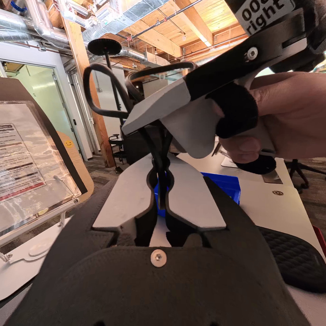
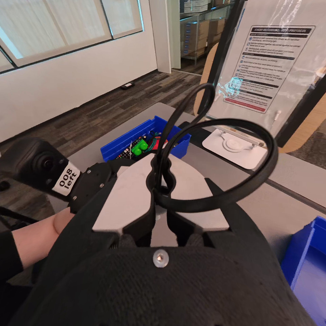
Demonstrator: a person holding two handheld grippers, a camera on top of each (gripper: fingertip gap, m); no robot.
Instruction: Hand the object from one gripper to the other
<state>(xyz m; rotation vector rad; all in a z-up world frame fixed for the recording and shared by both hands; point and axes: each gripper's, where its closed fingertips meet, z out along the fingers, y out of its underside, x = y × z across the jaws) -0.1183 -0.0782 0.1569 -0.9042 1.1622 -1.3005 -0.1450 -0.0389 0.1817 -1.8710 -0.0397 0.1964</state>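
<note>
Gripping the same black cable (image 1: pixel 159 178), both claws are closed on it at once. To the left of the left gripper (image 1: pixel 160 183) stands a clear sign holder (image 1: pixel 26 158) with a printed sheet in it, its white base resting on the grey table (image 1: pixel 264 202). Between this gripper's grey fingers (image 1: pixel 128 197) the cable strands run upward and spread into loops above the tips. Behind the gap of the fingers a blue bin (image 1: pixel 225 185) shows. Above and to the right, the right gripper (image 1: pixel 155 135) reaches in from the upper right, held by a hand (image 1: pixel 291 120), its fingers pinched on the strands just above the left one's tips.

In the right wrist view, the left gripper (image 2: pixel 141 169) comes in from the left, under the right gripper (image 2: pixel 161 176). The cable (image 2: pixel 255 180) loops wide to the right of the right gripper's closed tips. Beyond them a blue bin (image 2: pixel 127 141) holds a green toy brick (image 2: pixel 139 149) and a remote control (image 2: pixel 128 151).
</note>
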